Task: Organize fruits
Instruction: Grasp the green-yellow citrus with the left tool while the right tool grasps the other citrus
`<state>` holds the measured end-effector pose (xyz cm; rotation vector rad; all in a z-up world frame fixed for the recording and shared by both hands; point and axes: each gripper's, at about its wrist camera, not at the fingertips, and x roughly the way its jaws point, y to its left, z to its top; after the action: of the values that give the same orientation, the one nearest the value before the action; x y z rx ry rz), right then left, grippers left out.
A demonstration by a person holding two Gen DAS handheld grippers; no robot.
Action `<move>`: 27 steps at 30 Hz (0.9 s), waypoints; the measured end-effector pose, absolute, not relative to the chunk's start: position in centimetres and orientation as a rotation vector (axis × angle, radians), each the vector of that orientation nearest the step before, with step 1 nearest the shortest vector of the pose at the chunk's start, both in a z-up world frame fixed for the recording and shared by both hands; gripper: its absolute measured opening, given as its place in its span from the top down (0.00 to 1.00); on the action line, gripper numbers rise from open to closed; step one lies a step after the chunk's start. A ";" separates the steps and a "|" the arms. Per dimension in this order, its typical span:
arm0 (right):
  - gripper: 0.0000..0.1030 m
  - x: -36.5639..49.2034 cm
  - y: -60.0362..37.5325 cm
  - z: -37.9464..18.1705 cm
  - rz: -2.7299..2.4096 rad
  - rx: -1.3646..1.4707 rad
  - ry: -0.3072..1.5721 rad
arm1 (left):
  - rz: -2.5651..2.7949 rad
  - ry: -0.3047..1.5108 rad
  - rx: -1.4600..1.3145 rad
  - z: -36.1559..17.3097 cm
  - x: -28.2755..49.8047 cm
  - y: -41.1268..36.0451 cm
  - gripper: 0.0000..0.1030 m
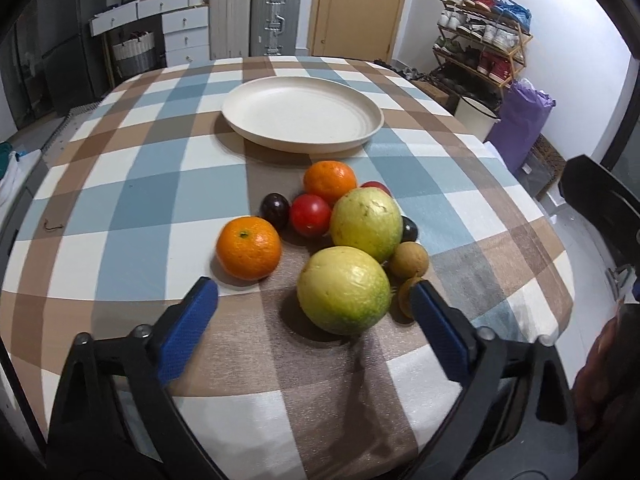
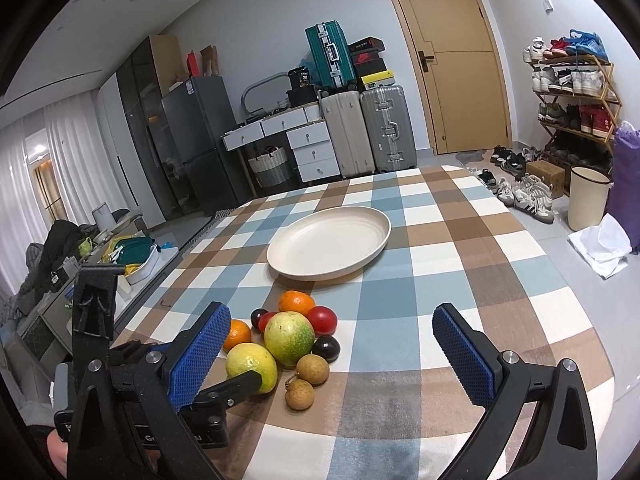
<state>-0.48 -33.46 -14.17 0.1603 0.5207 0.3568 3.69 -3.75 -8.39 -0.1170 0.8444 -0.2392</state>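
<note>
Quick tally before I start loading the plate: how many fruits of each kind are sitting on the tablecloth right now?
Oranges: 2
Large yellow-green fruits: 2
Red tomatoes: 2
Dark plums: 2
Small brown longans: 2
Total: 10, all in one cluster on the tablecloth; none on the plate yet.

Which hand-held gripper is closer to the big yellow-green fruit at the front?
Left. The left hand-held gripper has the front yellow-green fruit nearly between its open fingers; the right hand-held gripper hovers farther back.
</note>
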 end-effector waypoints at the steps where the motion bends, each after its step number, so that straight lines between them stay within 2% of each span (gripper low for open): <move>1: 0.00 -0.5 -33.5 -14.2 0.357 0.161 0.521 | -0.249 0.847 -0.121 -8.4 3.7 -3.8 0.12; 7: 0.00 -0.4 -33.7 -14.5 0.352 0.165 0.531 | -0.317 0.857 -0.149 -8.6 3.9 -4.1 0.26; 10: 0.00 -0.4 -33.8 -14.6 0.350 0.171 0.534 | -0.342 0.873 -0.154 -8.9 4.0 -4.2 0.42; 11: 0.00 -0.4 -33.9 -14.6 0.349 0.171 0.534 | -0.351 0.884 -0.155 -9.0 4.1 -4.3 0.50; 12: 0.00 -0.3 -34.0 -14.6 0.349 0.172 0.534 | -0.356 0.895 -0.159 -9.2 4.2 -4.4 0.52; 27: 0.00 -0.2 -33.8 -15.0 0.370 0.176 0.555 | -0.399 0.842 -0.110 -8.5 2.8 -4.3 0.53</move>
<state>-0.18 -33.82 -15.00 0.1765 0.5553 0.3704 2.82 -4.30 -8.49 -0.1097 0.8423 -0.3995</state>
